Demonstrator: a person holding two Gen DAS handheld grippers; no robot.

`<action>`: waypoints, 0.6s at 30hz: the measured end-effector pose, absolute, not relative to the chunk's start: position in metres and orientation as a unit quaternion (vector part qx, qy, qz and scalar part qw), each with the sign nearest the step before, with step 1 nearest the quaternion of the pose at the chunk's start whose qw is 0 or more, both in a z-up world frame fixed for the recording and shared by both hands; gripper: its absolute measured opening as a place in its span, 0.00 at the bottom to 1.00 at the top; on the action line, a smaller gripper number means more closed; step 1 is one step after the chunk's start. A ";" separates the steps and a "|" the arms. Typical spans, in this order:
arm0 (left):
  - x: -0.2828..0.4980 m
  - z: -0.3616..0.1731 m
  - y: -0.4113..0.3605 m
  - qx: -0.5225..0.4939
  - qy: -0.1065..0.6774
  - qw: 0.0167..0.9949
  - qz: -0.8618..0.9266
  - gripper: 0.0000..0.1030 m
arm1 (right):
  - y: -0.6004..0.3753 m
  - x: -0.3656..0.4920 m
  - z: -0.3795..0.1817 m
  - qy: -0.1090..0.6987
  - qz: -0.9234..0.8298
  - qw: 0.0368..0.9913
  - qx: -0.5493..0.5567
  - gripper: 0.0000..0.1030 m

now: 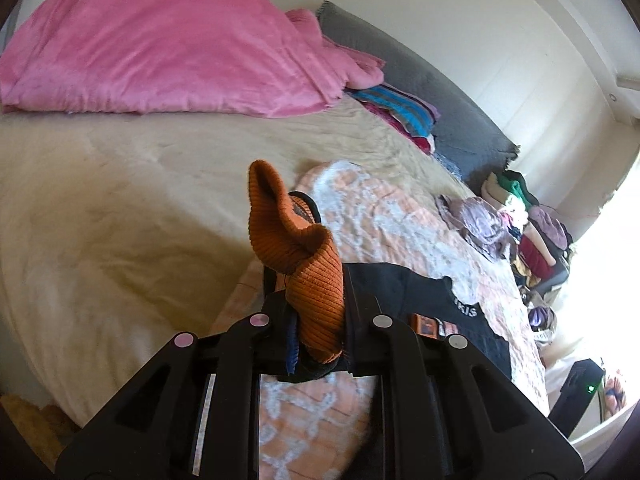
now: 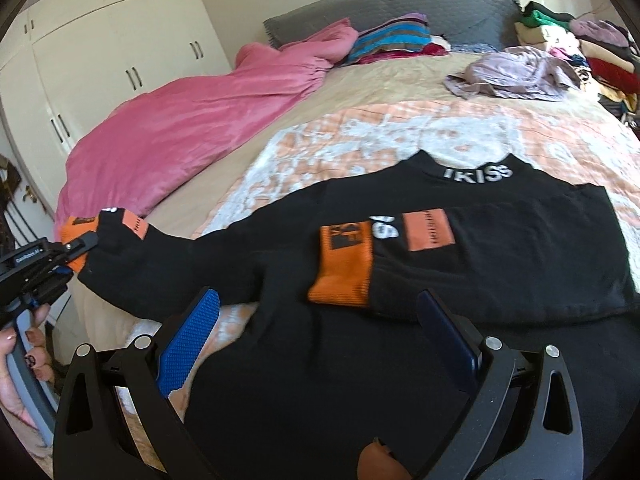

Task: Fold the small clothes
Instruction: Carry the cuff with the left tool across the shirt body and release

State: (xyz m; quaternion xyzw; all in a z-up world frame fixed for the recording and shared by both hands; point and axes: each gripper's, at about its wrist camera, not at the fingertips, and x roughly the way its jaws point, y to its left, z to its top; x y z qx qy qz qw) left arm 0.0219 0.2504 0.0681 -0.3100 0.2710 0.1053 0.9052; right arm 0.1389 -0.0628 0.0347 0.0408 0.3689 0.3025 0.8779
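Left gripper (image 1: 316, 320): closed on the orange cuff (image 1: 296, 248).
Right gripper (image 2: 320, 332): fingers spread, nothing held.
Sweater (image 2: 500, 264): laid flat on the bed (image 2: 360, 76), collar at 12 o'clock.
Risk: cuff slip may be caused by sleeve drag; the fold is then skewed.

Sweater (image 2: 460, 264) on quilt (image 2: 360, 136), blanket (image 2: 180, 128) left.

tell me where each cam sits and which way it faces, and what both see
Left wrist: on the left gripper, facing down the bed toward the pink blanket; its fingers pinch the orange cuff.
Right wrist: on the right gripper, facing the grey headboard over the black sweater; its open fingers show, plus the person's hand on the left gripper.
Shared: sweater, blanket, headboard, patterned quilt.
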 end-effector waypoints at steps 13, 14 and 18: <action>0.047 0.086 0.204 -0.290 0.271 0.917 0.046 0.09 | -0.112 0.140 0.026 0.369 0.262 0.890 0.060 0.95; 0.050 0.087 0.201 -0.288 0.271 0.918 0.042 0.09 | -0.115 0.140 0.026 0.369 0.260 0.890 0.062 0.95; 0.063 0.096 0.182 -0.277 0.270 0.922 0.023 0.09 | -0.133 0.142 0.025 0.369 0.247 0.893 0.074 0.95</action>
